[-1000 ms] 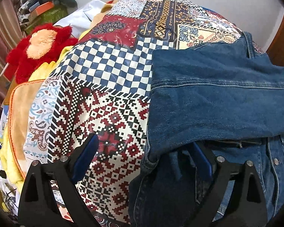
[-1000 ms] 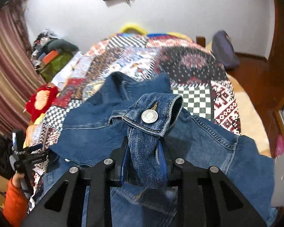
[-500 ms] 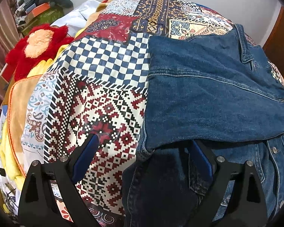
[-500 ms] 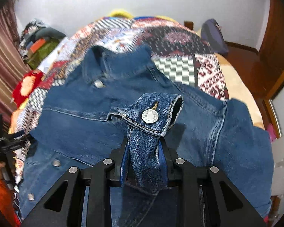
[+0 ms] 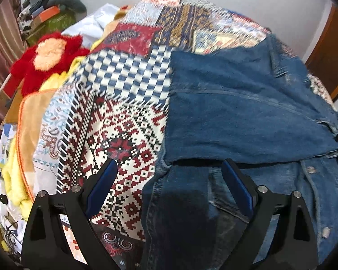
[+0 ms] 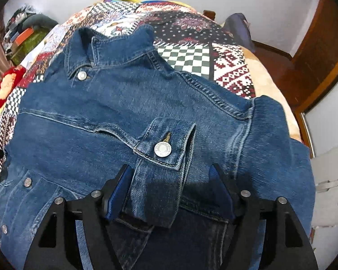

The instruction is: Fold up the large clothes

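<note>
A blue denim jacket [image 6: 115, 103] lies spread on a patchwork bedspread [image 6: 227, 72], collar at the far end. Its right sleeve is folded across the chest, and the buttoned cuff [image 6: 162, 148] lies between the fingers of my right gripper [image 6: 169, 186], which is open and no longer grips it. In the left wrist view the jacket [image 5: 247, 108] covers the right half of the bedspread [image 5: 115, 121], with a folded panel on top. My left gripper [image 5: 169, 180] is open, low over the jacket's left edge, holding nothing.
A red plush toy [image 5: 47, 60] and a yellow blanket [image 5: 13, 184] lie at the bed's left edge. Piled clutter [image 5: 45, 18] stands at the far left. A dark bag [image 6: 238, 29] sits at the bed's far right, by a wooden door [image 6: 322, 51].
My right gripper lowered the sleeve cuff onto the jacket's chest and opened, letting it go. My left gripper stayed open and shifted slightly along the jacket's left edge.
</note>
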The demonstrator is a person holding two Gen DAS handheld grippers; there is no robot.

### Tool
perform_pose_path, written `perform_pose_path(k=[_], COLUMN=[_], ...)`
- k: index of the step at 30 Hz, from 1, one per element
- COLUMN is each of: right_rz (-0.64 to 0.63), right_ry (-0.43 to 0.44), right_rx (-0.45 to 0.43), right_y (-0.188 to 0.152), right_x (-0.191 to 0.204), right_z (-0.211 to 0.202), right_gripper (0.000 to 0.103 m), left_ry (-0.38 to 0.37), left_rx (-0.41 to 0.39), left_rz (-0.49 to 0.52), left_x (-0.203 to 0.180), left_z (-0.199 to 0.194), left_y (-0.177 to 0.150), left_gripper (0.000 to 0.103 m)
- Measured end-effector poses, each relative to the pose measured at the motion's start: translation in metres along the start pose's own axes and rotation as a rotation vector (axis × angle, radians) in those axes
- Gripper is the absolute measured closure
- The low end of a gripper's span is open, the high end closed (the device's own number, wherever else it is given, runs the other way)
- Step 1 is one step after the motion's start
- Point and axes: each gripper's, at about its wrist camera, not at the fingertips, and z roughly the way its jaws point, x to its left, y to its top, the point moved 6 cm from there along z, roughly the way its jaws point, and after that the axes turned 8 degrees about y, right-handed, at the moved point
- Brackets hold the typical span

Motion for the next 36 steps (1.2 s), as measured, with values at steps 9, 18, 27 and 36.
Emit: perform_pose_path(k=[9,18,27,36], right_rz=[0.033,0.173,0.429,0.705], right_ry=[0.021,-0.014,-0.072,0.121], right_rx=[-0.166,-0.292,-0.226,-0.173], right_y=[0.009,-0.011,-0.082,-0.138], right_x=[-0.007,-0.070,-0.159,-0.206], right_z=[-0.071,-0.138,-0.131,-0.091], right_gripper=[0.034,0.034,0.034,0.027], left_ry=[-0.038,-0.155,-0.403,-0.338], left_rx=[-0.215,-0.336,-0.082,0.144], left_rz=[0.102,0.238,0.322,0.366], left_x=[-0.039,-0.128,-0.238,-0.283], left_z=[-0.084,-0.119,-0.060,0.024], left_y=[0.045,0.070,0.062,0.038], left_gripper=[0.008,0.002,0.002,0.002])
